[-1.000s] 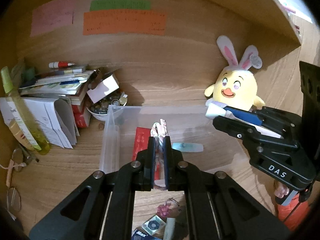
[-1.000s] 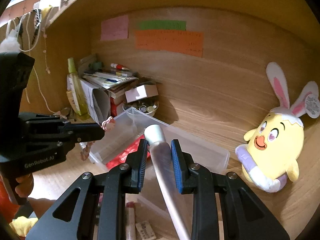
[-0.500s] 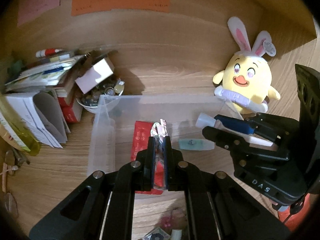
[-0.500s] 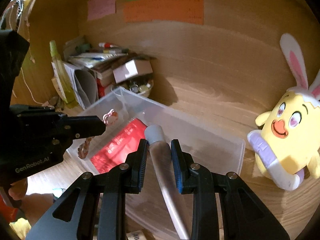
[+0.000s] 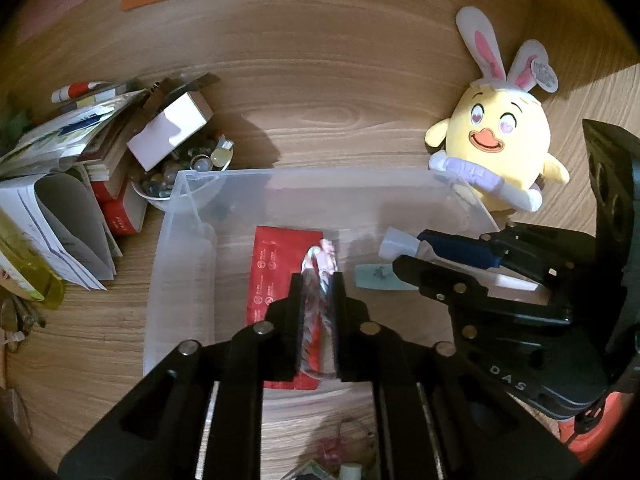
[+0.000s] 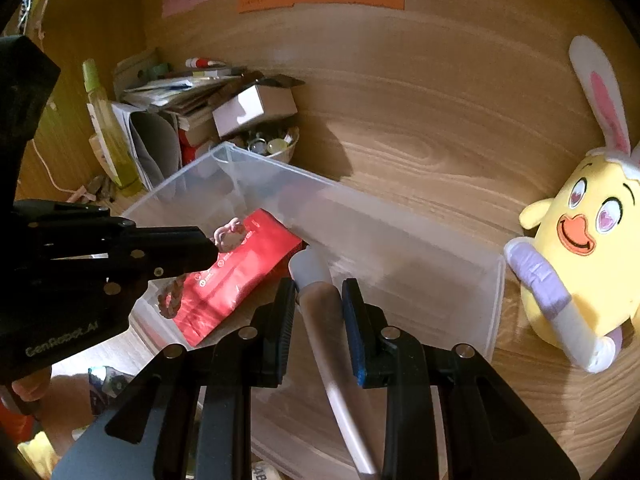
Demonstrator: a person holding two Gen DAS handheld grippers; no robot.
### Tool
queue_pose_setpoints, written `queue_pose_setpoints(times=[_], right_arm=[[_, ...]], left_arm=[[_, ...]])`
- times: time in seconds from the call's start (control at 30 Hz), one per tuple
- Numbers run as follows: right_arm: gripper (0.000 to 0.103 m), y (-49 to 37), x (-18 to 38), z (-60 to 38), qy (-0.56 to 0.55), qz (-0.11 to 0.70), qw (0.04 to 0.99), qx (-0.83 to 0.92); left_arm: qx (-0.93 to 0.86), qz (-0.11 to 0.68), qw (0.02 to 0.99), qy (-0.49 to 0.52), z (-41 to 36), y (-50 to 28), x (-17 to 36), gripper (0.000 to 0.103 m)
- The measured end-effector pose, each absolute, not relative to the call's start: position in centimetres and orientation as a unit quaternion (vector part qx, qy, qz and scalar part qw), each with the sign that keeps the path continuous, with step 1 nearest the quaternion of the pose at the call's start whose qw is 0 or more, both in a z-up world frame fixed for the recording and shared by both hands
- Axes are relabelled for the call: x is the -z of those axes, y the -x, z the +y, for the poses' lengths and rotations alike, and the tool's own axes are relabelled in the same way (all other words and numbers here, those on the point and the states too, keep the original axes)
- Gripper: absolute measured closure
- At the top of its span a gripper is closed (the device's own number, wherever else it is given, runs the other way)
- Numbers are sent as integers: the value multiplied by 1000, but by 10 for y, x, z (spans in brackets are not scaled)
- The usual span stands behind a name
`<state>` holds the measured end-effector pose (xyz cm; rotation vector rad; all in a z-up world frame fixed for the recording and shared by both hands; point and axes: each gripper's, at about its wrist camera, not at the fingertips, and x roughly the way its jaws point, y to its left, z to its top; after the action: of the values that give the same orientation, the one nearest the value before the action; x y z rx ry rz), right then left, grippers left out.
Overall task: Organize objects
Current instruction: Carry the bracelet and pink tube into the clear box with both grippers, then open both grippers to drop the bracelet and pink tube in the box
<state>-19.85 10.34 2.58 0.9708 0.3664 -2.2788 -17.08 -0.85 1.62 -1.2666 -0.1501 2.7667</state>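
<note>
A clear plastic bin (image 5: pixel 182 264) (image 6: pixel 400 240) stands on the wooden desk. A red packet (image 5: pixel 276 276) (image 6: pixel 240 276) and a small pale green piece (image 5: pixel 376 278) lie in it. My left gripper (image 5: pixel 318 284) (image 6: pixel 208 248) is shut on a pink braided rope charm (image 5: pixel 320 268) (image 6: pixel 228 236) and holds it over the red packet. My right gripper (image 6: pixel 318 284) (image 5: pixel 404 248) is shut on a brownish tube with a white cap (image 6: pixel 316 292) (image 5: pixel 394 242), held over the bin's right half.
A yellow bunny-eared plush (image 5: pixel 500 144) (image 6: pixel 576 240) sits right of the bin. A bowl of small trinkets (image 5: pixel 188 172) (image 6: pixel 272 146), a white box, stacked books and papers (image 5: pixel 60 184) and a yellow-green bottle (image 6: pixel 108 120) crowd the left. Small items lie on the desk near me (image 5: pixel 340 452).
Both grippers have moved forward and down over the bin, each still holding its object. The bin now fills more of both views.
</note>
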Motion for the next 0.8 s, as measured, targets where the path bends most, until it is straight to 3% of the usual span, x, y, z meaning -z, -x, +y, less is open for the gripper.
queue_pose_setpoints(times=[0.17, 0.33, 0.57, 0.7, 0.8], right_arm=[[81, 201, -19, 101, -379, 148, 312, 859], [80, 201, -16, 98, -382, 155, 311, 856], [78, 201, -14, 98, -394, 152, 315, 850], [60, 200, -19, 100, -389, 150, 313, 854], [52, 196, -28, 104, -375, 146, 311, 861]], left_arm=[[-908, -43, 48, 414, -6, 170, -18, 68], [-911, -39, 47, 408, -6, 166, -23, 65], [-921, -46, 32, 387, -13, 153, -38, 40], [-925, -55, 25, 375, -20, 143, -46, 32], [-928, -56, 18, 368, -24, 136, -51, 27]])
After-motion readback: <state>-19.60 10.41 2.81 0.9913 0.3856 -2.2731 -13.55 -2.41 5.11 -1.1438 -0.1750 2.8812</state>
